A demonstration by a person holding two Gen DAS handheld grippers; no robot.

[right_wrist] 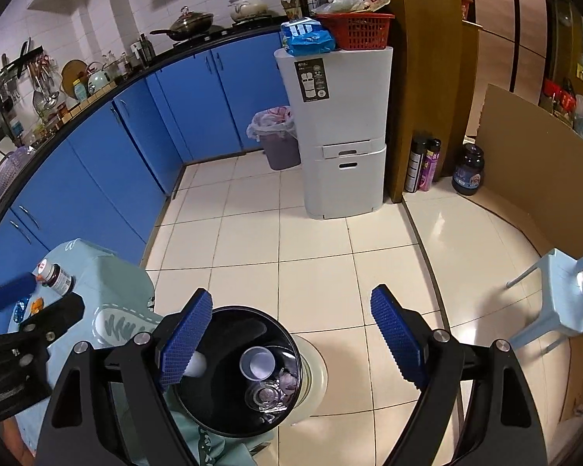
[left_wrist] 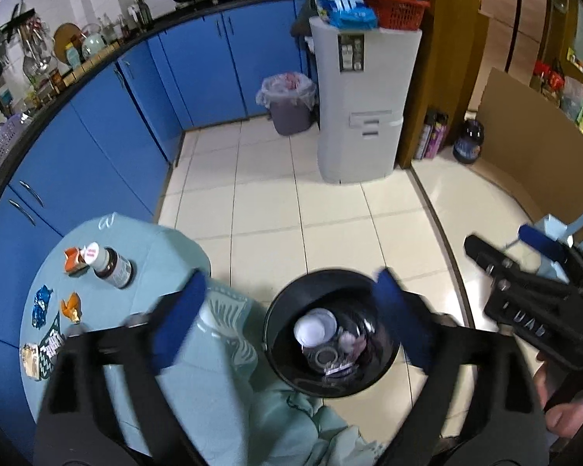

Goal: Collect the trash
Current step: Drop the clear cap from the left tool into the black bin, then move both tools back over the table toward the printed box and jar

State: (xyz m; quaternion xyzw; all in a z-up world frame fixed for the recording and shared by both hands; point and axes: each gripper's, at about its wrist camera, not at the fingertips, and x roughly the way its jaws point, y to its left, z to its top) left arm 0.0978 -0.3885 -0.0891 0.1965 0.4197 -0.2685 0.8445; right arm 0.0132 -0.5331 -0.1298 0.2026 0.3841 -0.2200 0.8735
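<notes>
Nearest us, our left gripper has its blue pads spread wide with nothing between them, and it hangs above the black bin. Our right gripper is likewise released, pads far apart and empty, also over the bin, which sits on the tiled floor just beside the table.

Inside the bin we see a white cup lying mouth up, a clear lid or ring and some crumpled scraps below it; from the right wrist the cup shows near the middle of the bin.

Moving outward to the left, the table, draped in a pale green cloth, still carries trash. A brown bottle with a white cap lies tilted on it, touching an orange wrapper. Nearer us on the cloth lie a blue foil wrapper, a second orange scrap, a dark patterned packet and a pale packet at the cloth's edge.

In the left wrist view the right gripper shows at the right side, well apart from the table. Farther back stand blue cabinets, a lined grey bin and a grey appliance topped by a red basket. A pale plastic chair stands at the right.
</notes>
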